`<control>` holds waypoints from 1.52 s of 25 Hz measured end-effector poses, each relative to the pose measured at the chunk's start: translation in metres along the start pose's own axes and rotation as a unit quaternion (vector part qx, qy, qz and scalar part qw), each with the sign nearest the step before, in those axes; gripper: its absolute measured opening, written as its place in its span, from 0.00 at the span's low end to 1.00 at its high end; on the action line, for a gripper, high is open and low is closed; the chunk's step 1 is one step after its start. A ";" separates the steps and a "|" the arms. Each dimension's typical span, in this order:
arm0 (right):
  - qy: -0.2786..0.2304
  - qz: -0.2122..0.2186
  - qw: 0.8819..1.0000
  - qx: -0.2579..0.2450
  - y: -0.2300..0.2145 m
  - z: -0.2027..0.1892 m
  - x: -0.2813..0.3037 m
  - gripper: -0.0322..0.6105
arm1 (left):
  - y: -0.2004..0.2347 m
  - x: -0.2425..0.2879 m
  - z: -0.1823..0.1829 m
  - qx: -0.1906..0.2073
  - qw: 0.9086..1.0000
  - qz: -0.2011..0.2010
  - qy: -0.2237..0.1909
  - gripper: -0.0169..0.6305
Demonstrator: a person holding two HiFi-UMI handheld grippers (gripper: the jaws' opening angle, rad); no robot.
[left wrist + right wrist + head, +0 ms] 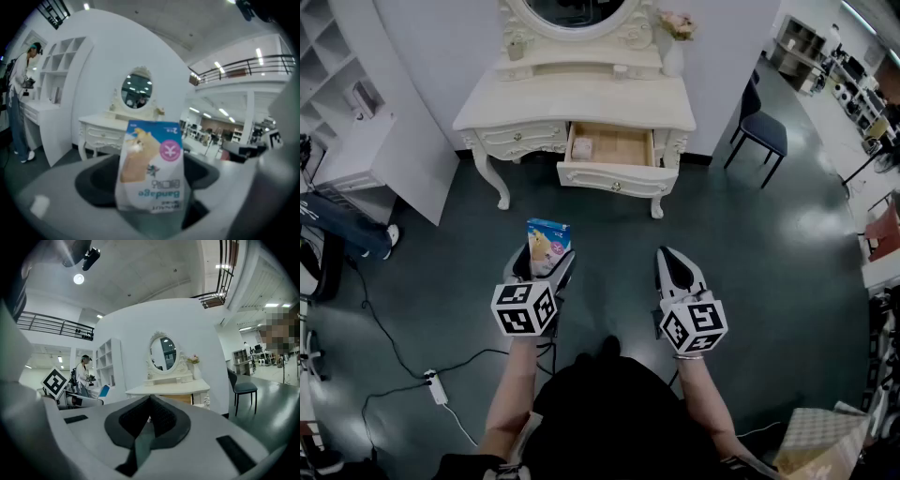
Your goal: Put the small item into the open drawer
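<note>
The bandage packet (547, 246) was judged light, thin and pliable, with slippery film; its lower edge offered the best hold. It was blue-topped and white below, with a pink round mark. It stood upright, clamped in the left gripper (544, 268), well short of the open drawer (614, 175). The right gripper (674, 265) was closed and empty.

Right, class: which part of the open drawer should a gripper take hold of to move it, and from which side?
The small knob at the middle of the drawer front, approached straight from the front, a jaw either side. It looks like the only part jutting from that flat panel, and it faces outward. The right gripper, shut and empty, seems freest.
</note>
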State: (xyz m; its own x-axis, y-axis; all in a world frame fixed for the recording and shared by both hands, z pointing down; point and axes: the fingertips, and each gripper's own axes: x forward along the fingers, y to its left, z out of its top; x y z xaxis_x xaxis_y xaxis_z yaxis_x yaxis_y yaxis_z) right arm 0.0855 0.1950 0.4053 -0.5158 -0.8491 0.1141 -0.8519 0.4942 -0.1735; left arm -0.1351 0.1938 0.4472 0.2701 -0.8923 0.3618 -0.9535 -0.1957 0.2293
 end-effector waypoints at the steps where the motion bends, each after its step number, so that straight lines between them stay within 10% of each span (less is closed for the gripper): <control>1: -0.001 0.002 1.000 0.001 -0.002 0.001 0.001 0.05 | 0.000 0.002 0.001 0.001 1.000 0.001 -0.001 0.69; 38: -0.001 -0.002 1.000 0.029 -0.083 0.021 0.137 0.06 | 0.050 0.154 0.066 0.019 1.000 0.009 0.000 0.69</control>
State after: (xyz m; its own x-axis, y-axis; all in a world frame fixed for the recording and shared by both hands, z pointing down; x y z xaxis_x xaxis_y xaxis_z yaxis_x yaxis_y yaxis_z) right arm 0.0871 0.0339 0.4148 -0.5125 -0.8512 0.1131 -0.8471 0.4796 -0.2288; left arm -0.1503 0.0197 0.4543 0.2534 -0.8961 0.3645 -0.9625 -0.1955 0.1883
